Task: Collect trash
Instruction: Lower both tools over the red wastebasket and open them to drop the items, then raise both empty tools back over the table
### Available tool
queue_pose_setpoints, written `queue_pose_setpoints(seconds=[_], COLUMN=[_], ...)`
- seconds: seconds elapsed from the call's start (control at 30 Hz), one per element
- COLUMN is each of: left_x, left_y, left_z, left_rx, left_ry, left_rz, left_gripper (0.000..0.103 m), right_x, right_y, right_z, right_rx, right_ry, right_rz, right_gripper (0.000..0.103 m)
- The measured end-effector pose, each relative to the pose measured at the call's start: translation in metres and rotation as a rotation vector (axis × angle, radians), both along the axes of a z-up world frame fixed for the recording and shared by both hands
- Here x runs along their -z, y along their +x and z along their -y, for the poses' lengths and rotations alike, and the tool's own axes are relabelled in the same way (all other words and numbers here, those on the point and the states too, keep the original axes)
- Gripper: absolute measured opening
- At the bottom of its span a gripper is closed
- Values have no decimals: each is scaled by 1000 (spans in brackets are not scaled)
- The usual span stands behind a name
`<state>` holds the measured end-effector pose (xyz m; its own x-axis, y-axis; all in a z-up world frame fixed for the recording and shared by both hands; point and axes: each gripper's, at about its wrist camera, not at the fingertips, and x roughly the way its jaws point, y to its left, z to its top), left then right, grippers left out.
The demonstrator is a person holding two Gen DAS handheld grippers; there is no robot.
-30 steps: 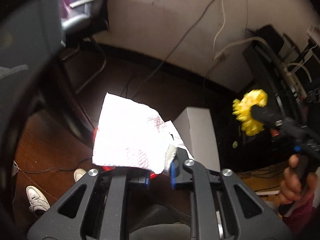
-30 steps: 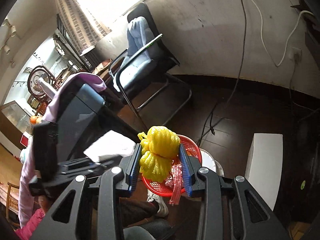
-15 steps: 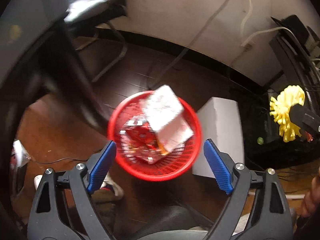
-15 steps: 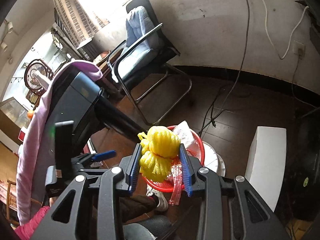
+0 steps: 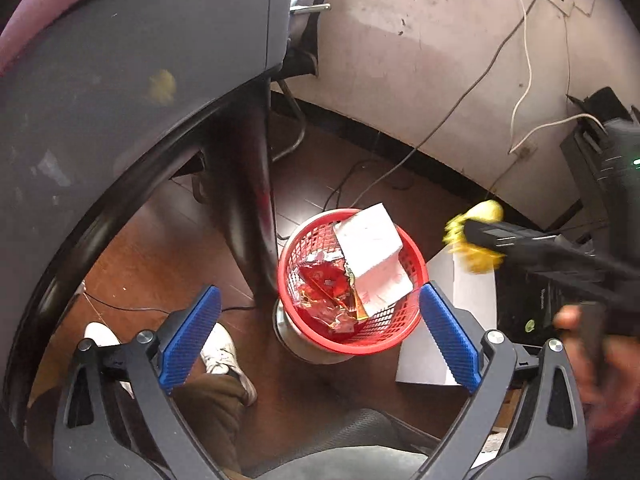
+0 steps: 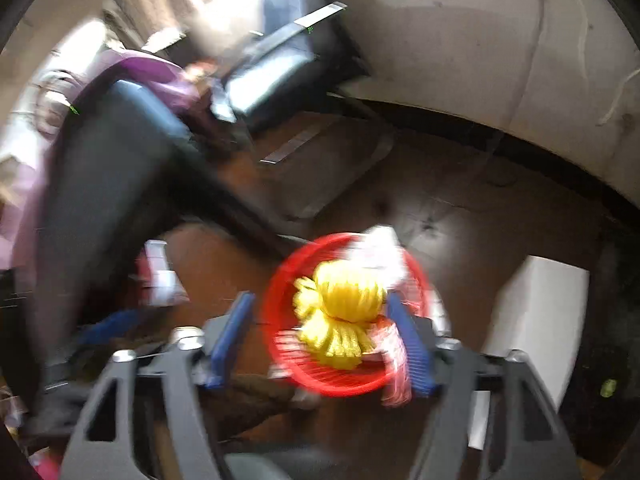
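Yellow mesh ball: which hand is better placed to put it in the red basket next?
Right. Its tool has the yellow mesh ball between its opening jaws, over the red basket. The left tool is wide open and empty; the white paper already lies in the basket.

Red mesh basket holding a white paper sheet and red-and-silver foil wrappers; yellow netted bundle; blue ribbed pads on black gripper frames; white box; dark brown wood floor; white shoe.
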<state>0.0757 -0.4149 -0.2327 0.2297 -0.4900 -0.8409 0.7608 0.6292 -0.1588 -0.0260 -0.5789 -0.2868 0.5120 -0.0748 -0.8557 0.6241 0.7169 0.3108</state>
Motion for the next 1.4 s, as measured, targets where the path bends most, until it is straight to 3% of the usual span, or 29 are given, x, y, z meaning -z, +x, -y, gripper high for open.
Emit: queue_pose_setpoints(seconds=[0.07,0.2,0.73,1.03,1.4], left_x=[2,0,-10,-25,-62], left_y=[1,2,-13,-32,-51], left_z=[1,1,-4,-19,-36], left_rx=[-13,-7,7,24,15], left_ry=[6,-6,-17,-38,-53], left_rz=[-6,-10,55,71,180], left_gripper=[95,95,95,95,95], right_x=[7,-13,-65,-96,-134], right_y=[-2,-22,-52,-67,-93], right_z=[2,-1,-19,-34,-46], right_rx=[19,32,26,12,15], right_ry=[16,16,-35,-98,-171], right_rz=[-11,60,154,196,242], right_gripper=[69,69,71,72,80])
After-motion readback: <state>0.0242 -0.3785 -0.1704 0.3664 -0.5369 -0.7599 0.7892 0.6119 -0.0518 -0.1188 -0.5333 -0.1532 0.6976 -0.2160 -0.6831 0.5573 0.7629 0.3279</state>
